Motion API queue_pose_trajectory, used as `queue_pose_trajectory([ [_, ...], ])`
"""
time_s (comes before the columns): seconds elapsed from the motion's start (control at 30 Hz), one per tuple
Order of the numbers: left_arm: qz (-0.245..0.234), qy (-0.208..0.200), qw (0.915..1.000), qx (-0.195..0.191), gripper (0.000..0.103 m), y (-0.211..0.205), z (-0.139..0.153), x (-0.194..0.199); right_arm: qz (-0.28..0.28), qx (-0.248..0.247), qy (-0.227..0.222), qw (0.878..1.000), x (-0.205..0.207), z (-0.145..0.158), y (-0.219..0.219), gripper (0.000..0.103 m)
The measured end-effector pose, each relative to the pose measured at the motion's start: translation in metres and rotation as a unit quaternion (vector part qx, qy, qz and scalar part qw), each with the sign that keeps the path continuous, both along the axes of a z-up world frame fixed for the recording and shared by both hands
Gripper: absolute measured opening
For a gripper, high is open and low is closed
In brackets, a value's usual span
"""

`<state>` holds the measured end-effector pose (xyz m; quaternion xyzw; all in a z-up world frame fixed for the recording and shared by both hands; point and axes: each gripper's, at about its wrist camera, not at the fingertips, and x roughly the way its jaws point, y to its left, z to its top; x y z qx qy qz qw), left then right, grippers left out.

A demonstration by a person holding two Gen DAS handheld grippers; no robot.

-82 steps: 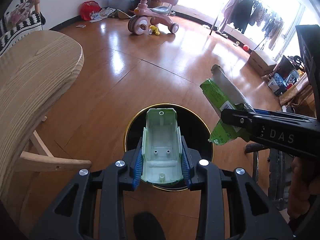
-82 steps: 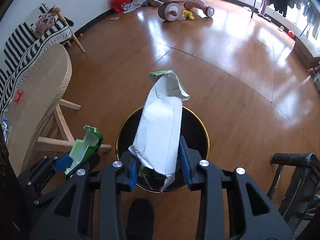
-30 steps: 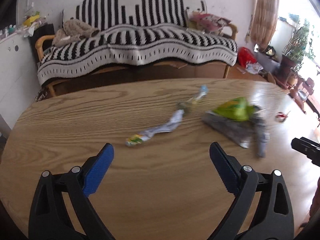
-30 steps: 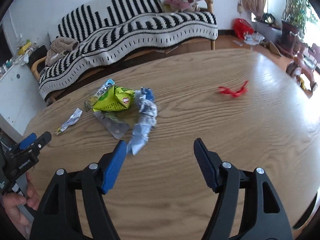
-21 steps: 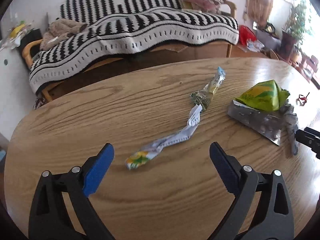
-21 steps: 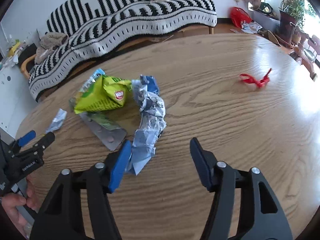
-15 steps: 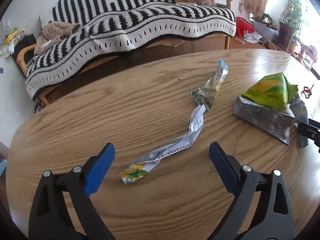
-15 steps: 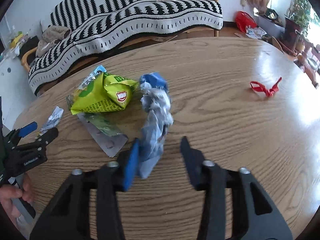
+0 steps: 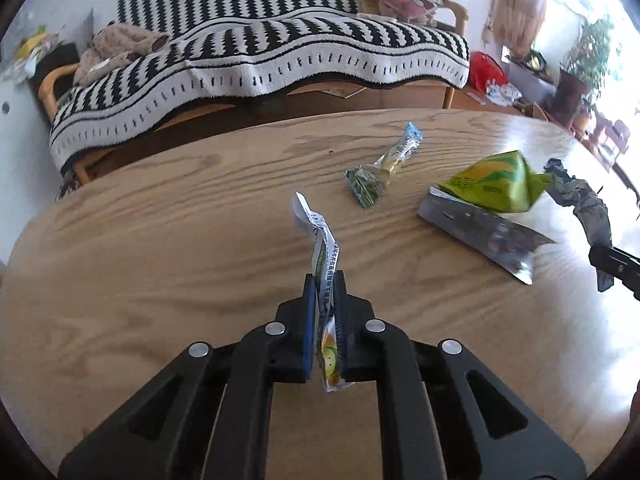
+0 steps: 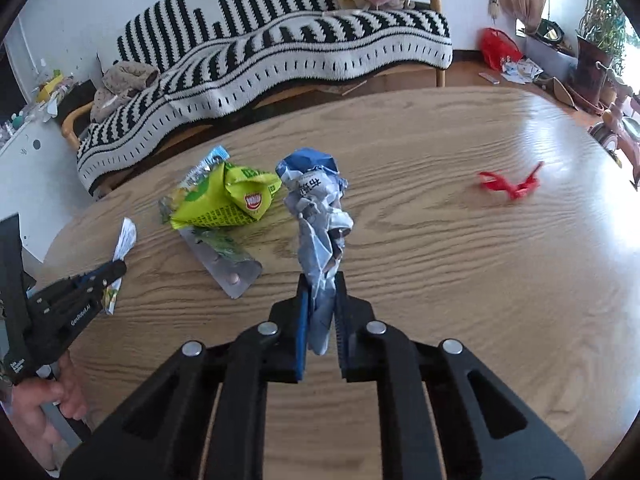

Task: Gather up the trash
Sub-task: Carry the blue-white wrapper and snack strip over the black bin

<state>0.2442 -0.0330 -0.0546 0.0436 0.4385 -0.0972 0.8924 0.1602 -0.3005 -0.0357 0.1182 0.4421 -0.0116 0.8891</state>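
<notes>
A long twisted white wrapper strip [image 9: 320, 236] stands up from my left gripper [image 9: 324, 276], which is shut on its lower part just above the wooden table [image 9: 160, 280]. In the right wrist view that gripper [image 10: 116, 270] shows at the left with a hand under it. My right gripper [image 10: 320, 278] is closing its jaws on a crumpled blue-and-white wrapper [image 10: 316, 208], and the pads press on its lower end. A green-yellow snack bag [image 10: 224, 200] and a silver foil pack [image 10: 232, 272] lie just left of it.
A small twisted candy wrapper [image 9: 384, 168] lies farther back on the table. To the right lies a red scrap [image 10: 510, 184]. A sofa with a black-and-white striped blanket [image 9: 260, 52] stands behind the table's far edge.
Both grippers dropped toward the table and went from wide open to closed. The left took hold of the white strip, the right the crumpled blue-and-white wrapper.
</notes>
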Motion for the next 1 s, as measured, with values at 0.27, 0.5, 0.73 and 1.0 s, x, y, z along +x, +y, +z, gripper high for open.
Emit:
queue_pose_trajectory([
  [0.27,-0.013,-0.025,0.9996,-0.008,0.008,-0.021,0.032,-0.045,-0.021,-0.013,-0.030,0.999,-0.064,0.042,-0.054,0.012],
  [0.5,-0.076,-0.045,0.9958,-0.024,0.008,-0.098,0.051,-0.094,-0.094,-0.040,-0.052,0.993,-0.145,0.070,-0.159,0.012],
  [0.73,-0.165,-0.054,0.9832,-0.057,0.008,-0.213,0.064,-0.153,-0.200,-0.050,-0.060,0.977,-0.251,0.083,-0.280,0.012],
  [1.0,-0.274,0.012,0.9546,-0.116,0.008,-0.384,0.045,-0.250,-0.296,-0.037,-0.046,0.953,-0.351,0.063,-0.383,0.012],
])
